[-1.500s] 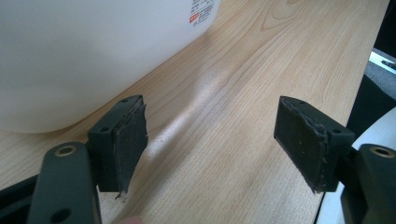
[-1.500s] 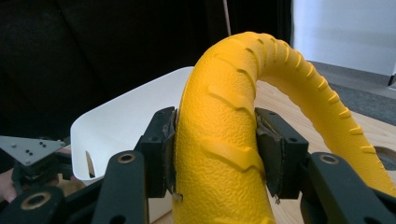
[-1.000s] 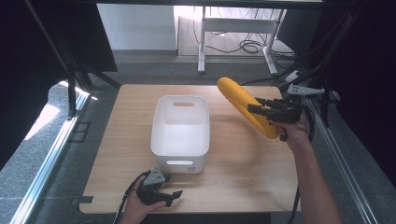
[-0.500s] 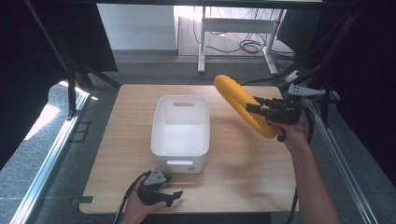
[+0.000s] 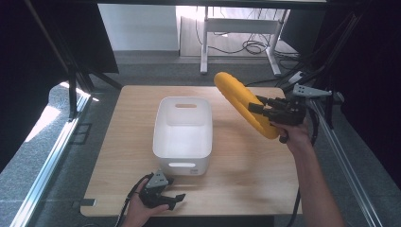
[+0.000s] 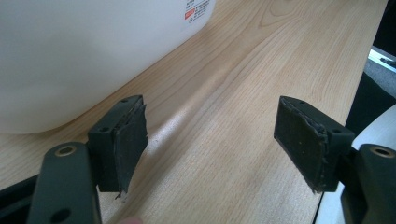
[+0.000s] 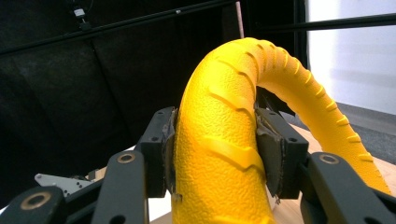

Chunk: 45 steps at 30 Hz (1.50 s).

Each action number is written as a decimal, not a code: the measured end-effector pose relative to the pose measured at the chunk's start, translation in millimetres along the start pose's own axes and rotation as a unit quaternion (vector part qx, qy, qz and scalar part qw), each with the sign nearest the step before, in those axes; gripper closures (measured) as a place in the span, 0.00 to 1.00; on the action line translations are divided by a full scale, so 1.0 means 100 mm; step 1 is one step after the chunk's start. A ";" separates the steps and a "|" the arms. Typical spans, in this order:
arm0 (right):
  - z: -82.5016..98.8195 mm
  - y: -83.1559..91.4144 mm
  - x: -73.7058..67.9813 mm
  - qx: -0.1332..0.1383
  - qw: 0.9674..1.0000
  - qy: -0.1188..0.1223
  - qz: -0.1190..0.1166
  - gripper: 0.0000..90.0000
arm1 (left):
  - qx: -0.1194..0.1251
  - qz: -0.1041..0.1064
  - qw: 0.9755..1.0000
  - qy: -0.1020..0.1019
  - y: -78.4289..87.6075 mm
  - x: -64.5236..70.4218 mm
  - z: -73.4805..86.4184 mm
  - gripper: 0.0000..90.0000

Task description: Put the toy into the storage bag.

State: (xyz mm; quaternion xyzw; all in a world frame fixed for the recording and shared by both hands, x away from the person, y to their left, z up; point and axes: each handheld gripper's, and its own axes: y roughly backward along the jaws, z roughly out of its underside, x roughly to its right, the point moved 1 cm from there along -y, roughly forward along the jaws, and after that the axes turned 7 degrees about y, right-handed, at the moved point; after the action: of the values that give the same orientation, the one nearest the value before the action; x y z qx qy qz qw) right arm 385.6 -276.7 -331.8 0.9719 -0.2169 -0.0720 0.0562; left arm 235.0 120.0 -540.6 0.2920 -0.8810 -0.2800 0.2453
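Clamping yellow ring [image 5: 243, 105] in right gripper [image 5: 261, 109] beside white bin [image 5: 182, 127] (nothing inside); left gripper [image 5: 176, 198] jaws apart.

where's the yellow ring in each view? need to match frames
High view: yellow ring right of centre, held up beside the white bin, clamped by the right gripper.
Left gripper view: not in this picture.
Right gripper view: yellow ring at centre, pinched between the jaws, arching to the right.
Shared landmark: the wooden table.
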 end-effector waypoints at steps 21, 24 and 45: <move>-0.19 -0.09 -0.19 0.020 0.999 0.022 -0.013 0.57 | -0.001 0.001 1.000 0.000 -0.01 0.00 0.00 0.29; -0.22 -0.10 -0.23 0.023 0.999 0.024 -0.017 0.57 | 0.000 0.000 1.000 0.002 -0.01 0.00 0.00 0.29; -0.42 -0.22 -0.40 0.042 0.998 0.038 -0.026 0.57 | -0.001 0.002 1.000 0.001 -0.01 0.01 0.00 0.29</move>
State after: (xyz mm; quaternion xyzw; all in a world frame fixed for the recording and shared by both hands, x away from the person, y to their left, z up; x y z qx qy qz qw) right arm 365.9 -236.7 -288.8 0.9808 -0.1916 -0.0272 0.0220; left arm 235.1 118.7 -541.2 0.2901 -0.8812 -0.2799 0.2470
